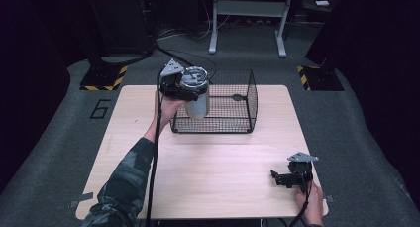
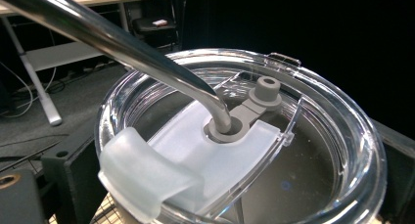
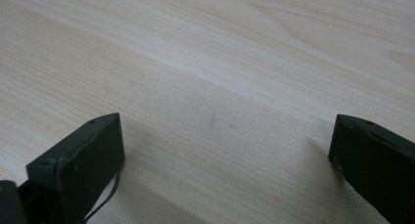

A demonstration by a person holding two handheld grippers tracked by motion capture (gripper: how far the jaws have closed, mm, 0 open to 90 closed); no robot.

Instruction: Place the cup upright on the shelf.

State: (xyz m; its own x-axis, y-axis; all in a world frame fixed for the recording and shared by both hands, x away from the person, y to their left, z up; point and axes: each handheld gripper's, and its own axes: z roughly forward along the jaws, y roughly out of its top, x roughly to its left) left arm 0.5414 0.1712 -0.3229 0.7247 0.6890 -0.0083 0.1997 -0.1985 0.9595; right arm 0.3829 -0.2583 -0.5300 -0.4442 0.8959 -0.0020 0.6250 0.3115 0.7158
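Steel tumbler (image 1: 197,104) with unmarked clear lid (image 2: 254,150) is held by the left gripper (image 1: 190,90) above the wire basket (image 1: 233,119)'s left end, while the right gripper (image 1: 279,179), spread wide, is rested well nearer.

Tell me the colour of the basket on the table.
Black wire mesh basket, clearest in the high view.

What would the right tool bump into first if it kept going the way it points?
Probably the wooden table. The right tool, wide open, points low across bare wood, with nothing between its jaws. In the high view it aims leftward over the tabletop; depth is unclear.
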